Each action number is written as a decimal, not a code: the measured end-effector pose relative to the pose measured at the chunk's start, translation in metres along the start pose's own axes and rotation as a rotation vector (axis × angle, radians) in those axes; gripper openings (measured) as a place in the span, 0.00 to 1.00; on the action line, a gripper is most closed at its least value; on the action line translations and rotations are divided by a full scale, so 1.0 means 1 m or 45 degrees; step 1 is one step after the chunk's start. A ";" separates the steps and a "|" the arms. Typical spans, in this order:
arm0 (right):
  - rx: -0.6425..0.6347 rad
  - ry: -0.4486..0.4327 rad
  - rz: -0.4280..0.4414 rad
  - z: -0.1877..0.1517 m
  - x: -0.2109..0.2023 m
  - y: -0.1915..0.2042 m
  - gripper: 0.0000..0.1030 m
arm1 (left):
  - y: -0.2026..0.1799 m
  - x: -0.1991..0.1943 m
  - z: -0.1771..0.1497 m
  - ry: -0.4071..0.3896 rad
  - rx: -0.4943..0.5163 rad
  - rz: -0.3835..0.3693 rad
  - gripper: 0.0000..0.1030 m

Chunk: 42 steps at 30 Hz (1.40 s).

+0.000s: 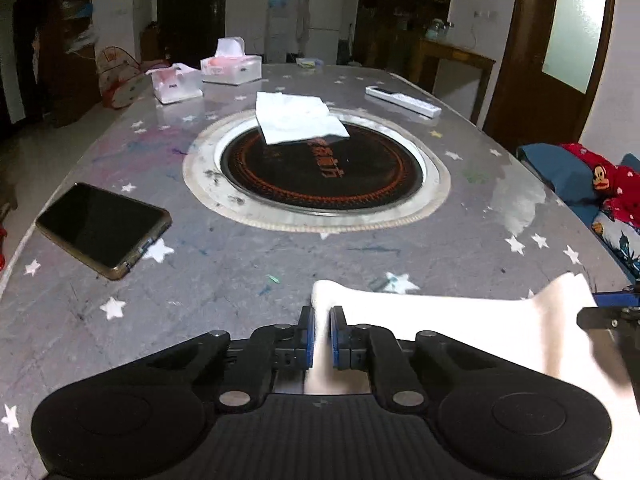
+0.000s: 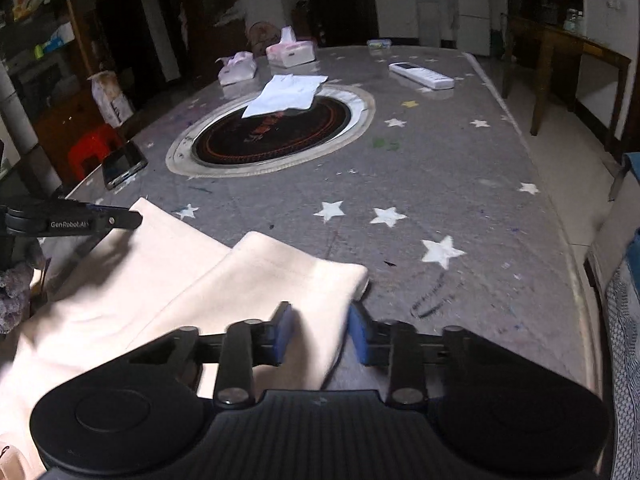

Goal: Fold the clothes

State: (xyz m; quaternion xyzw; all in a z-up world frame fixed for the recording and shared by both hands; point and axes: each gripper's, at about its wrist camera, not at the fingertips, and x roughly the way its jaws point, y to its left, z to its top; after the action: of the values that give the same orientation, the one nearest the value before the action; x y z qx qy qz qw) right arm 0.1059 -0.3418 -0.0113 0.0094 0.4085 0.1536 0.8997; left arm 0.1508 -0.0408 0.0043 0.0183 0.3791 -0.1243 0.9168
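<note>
- We see the grey star-printed bench [image 1: 248,264] in both views, a round black inset [image 1: 320,172] at its middle.
- The pale garment [image 2: 168,280] lies at the bench's near edge; only the right wrist view shows its two layered folds.
- The left gripper [image 1: 322,322] is clenched on a raised edge of the garment, the fingers [image 1: 306,332] pressing cloth. In the right wrist view it shows only as a dark arm at the far left.
- The right gripper [image 2: 320,328] straddles the garment's corner, its fingers [image 2: 282,332] with a gap between them; we cannot tell whether they press it.
- A folded white cloth [image 1: 298,118] overlaps the inset's far rim.
- Only the left wrist view shows red printed fabric [image 1: 608,184] beside the bench.
- A dark phone [image 1: 102,230] lies to the left.
- A white remote [image 2: 422,75] rests far right.
</note>
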 end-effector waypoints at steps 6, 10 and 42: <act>-0.109 -0.060 -0.077 0.031 0.016 0.014 0.04 | 0.019 -0.003 0.012 -0.107 -0.054 0.150 0.06; -0.194 -0.067 -0.135 0.048 0.032 0.026 0.06 | 0.038 0.008 0.014 -0.076 -0.112 0.239 0.10; -0.497 -0.021 0.472 -0.090 -0.086 0.143 0.25 | 0.000 -0.044 -0.032 -0.116 -0.007 -0.010 0.18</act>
State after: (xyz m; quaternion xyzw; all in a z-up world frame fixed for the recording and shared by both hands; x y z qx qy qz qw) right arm -0.0519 -0.2398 0.0124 -0.0884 0.3552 0.3915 0.8442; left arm 0.0989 -0.0269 0.0117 0.0085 0.3374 -0.1276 0.9326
